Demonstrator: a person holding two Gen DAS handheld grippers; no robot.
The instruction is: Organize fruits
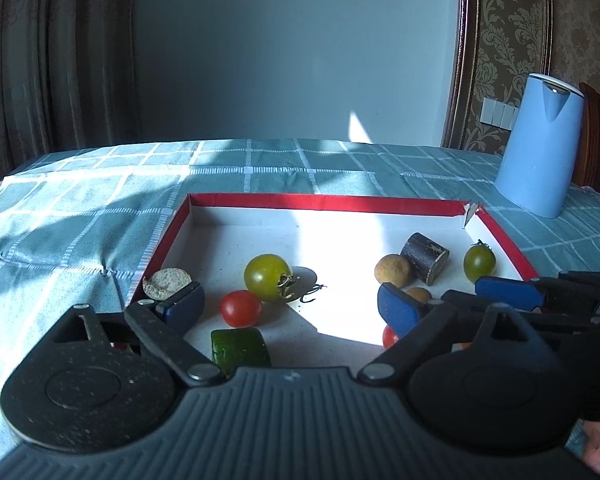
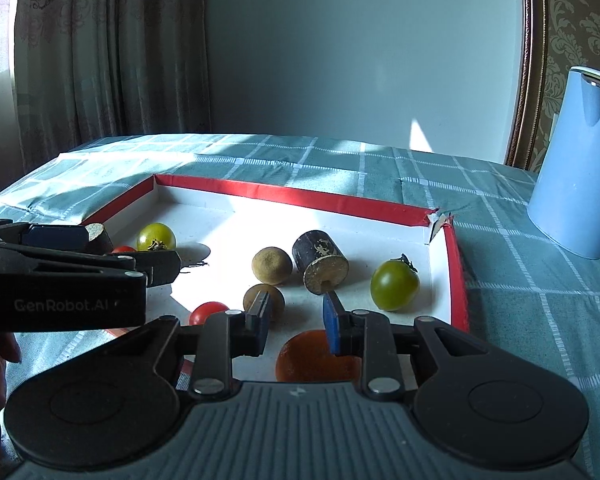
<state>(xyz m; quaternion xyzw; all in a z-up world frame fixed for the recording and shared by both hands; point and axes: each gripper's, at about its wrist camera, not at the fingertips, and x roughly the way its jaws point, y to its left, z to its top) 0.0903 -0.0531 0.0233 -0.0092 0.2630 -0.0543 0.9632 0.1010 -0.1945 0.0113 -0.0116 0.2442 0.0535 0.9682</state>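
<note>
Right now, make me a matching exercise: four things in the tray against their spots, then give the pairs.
Things:
1. dark cylinder
2. orange slice
3. green cube
4. kettle

Places:
A. on the cloth, outside the tray
B. nearest the right hand-held gripper, at the tray's near edge
C. lying on its side near the tray's far right corner
D. at the near edge, between the open left hand-held gripper's fingers in its own view

Pairs: 1-C, 2-B, 3-D, 4-A

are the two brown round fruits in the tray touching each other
Cannot tell: in the right wrist view the brown fruits overlap with no visible gap.
</note>
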